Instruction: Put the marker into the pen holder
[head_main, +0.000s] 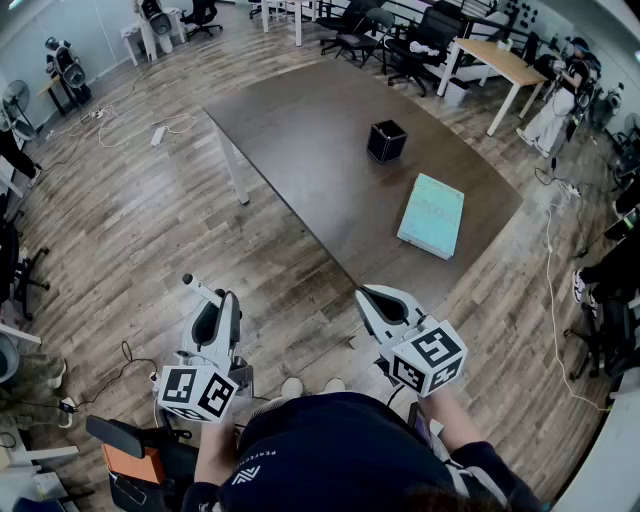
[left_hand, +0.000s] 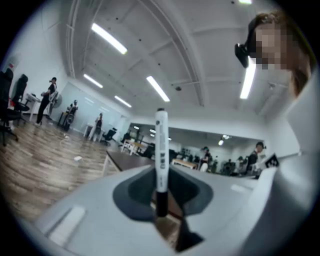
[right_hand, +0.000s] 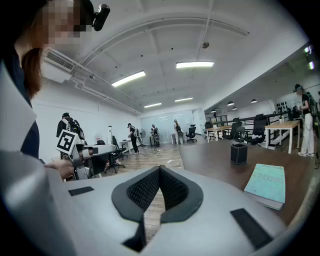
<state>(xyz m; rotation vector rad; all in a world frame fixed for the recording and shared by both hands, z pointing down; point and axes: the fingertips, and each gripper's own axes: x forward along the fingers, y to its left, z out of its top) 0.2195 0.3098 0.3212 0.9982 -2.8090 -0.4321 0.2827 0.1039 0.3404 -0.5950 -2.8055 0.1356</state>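
Left hand-held gripper grasps the marker upright, right hand-held gripper clenched empty; pen holder, inside dark, stands at one o'clock.

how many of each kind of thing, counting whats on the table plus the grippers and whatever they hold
marker: 1
pen holder: 1
book: 1
hand-held gripper: 2 (left hand-held gripper, right hand-held gripper)
total: 5
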